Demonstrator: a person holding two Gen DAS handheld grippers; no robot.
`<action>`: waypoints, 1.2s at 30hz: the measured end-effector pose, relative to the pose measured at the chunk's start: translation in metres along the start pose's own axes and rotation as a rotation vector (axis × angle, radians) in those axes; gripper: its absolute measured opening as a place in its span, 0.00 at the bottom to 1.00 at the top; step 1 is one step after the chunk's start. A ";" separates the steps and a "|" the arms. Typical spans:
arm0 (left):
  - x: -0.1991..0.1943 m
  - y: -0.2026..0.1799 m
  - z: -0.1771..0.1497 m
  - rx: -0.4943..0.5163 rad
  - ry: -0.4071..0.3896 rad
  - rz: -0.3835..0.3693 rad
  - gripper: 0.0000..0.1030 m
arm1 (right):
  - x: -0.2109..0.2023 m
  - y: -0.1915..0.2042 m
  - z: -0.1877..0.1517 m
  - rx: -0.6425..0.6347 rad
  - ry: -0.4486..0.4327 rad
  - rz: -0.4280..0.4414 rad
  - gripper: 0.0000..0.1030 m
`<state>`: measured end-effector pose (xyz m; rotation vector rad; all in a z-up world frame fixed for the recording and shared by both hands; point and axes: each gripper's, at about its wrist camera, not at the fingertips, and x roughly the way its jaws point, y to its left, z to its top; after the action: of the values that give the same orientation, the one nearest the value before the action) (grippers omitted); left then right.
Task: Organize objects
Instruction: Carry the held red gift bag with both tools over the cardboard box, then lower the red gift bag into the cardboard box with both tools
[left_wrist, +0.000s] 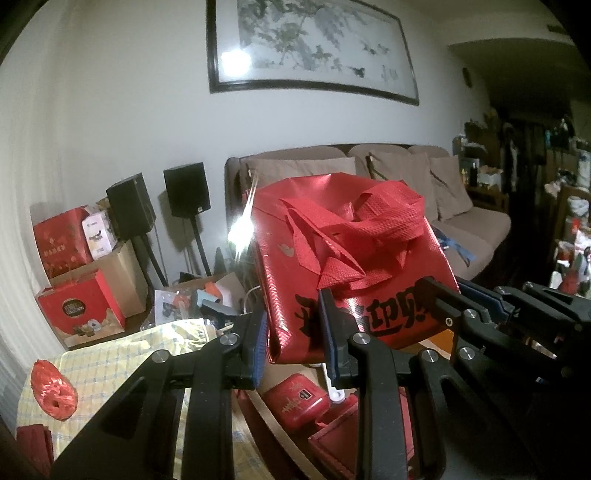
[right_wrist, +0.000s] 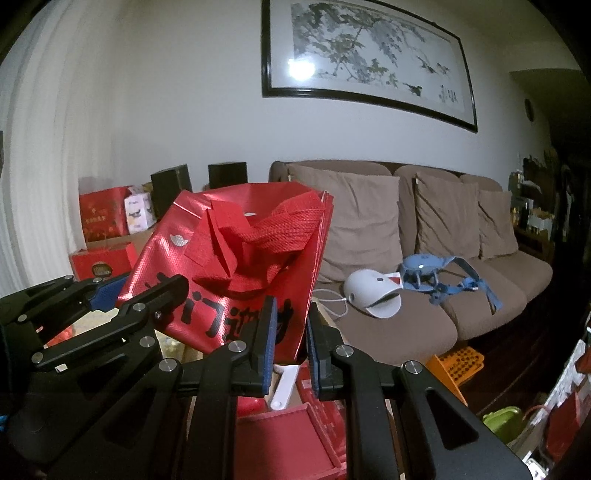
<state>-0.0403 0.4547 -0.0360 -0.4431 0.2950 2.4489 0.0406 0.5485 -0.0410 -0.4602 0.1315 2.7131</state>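
Two grippers | left gripper (left_wrist: 293, 332) and right gripper (right_wrist: 290, 332) jaws clamp red bag (left_wrist: 343, 258) bottom corners | risk: glossy fabric slips, bag sags.

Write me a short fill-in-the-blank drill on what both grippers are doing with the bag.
1. The left gripper and right gripper both clamp a ____ bag.
2. The lettering on the bag is ____.
3. Behind the bag stands a brown ____ with cushions.
4. A framed ____ hangs on the wall.

Missing words: red; black; sofa; painting
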 end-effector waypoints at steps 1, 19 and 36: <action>0.001 -0.001 -0.001 0.000 0.003 -0.001 0.23 | 0.001 0.000 -0.001 0.000 0.003 0.000 0.14; 0.016 -0.006 -0.013 -0.009 0.052 -0.014 0.23 | 0.015 -0.003 -0.012 -0.014 0.072 -0.013 0.14; 0.030 -0.009 -0.023 -0.009 0.121 -0.022 0.23 | 0.031 -0.004 -0.020 -0.023 0.153 -0.016 0.14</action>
<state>-0.0521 0.4708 -0.0698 -0.5972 0.3276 2.4071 0.0214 0.5604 -0.0706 -0.6724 0.1379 2.6642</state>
